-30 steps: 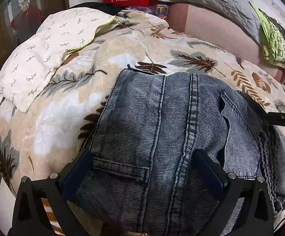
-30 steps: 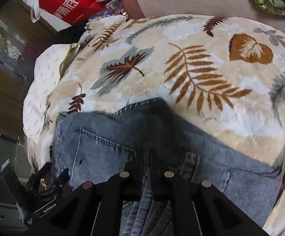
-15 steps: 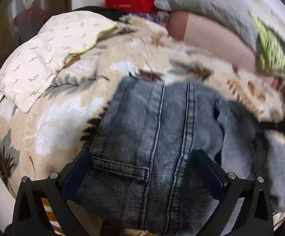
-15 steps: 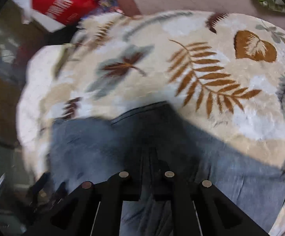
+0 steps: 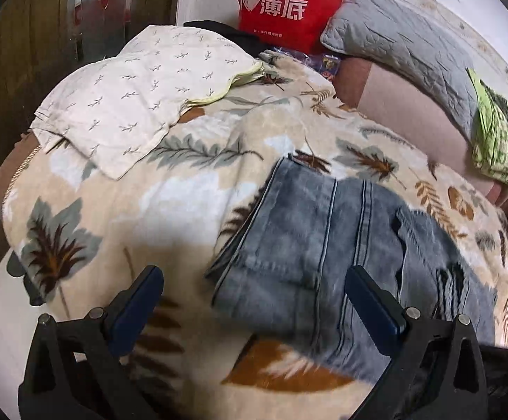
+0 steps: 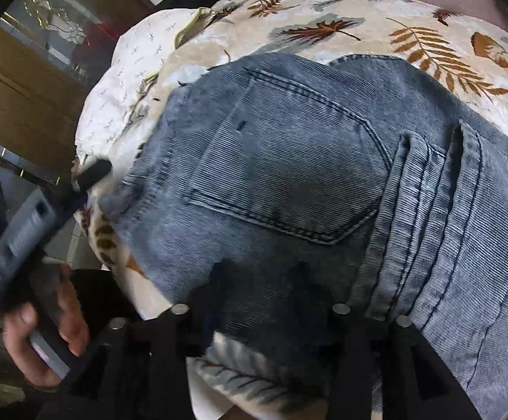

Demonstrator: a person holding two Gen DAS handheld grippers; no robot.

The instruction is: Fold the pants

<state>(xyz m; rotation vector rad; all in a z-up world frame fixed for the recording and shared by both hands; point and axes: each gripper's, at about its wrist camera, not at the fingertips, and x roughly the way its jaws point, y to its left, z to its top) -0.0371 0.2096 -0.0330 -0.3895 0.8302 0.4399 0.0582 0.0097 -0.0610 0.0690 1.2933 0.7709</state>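
Observation:
Folded blue jeans lie on a leaf-print blanket. My left gripper hangs open over their near left corner, with one blue pad above the blanket, the other above the denim, and nothing gripped. In the right wrist view the jeans show a back pocket and the waistband. My right gripper is low over the denim with its jaws opening and blurred. No fabric is pinched between them. A hand holds the left gripper at the left edge.
A white sprigged cloth covers the blanket's far left. Behind it stand a red bag, a grey quilted pillow and a green patterned cloth. The bed edge drops to the floor at the near left.
The right gripper was shut on a denim fold; its jaws have parted and it now hangs over the back pocket. The left gripper drew back and left, off the jeans.

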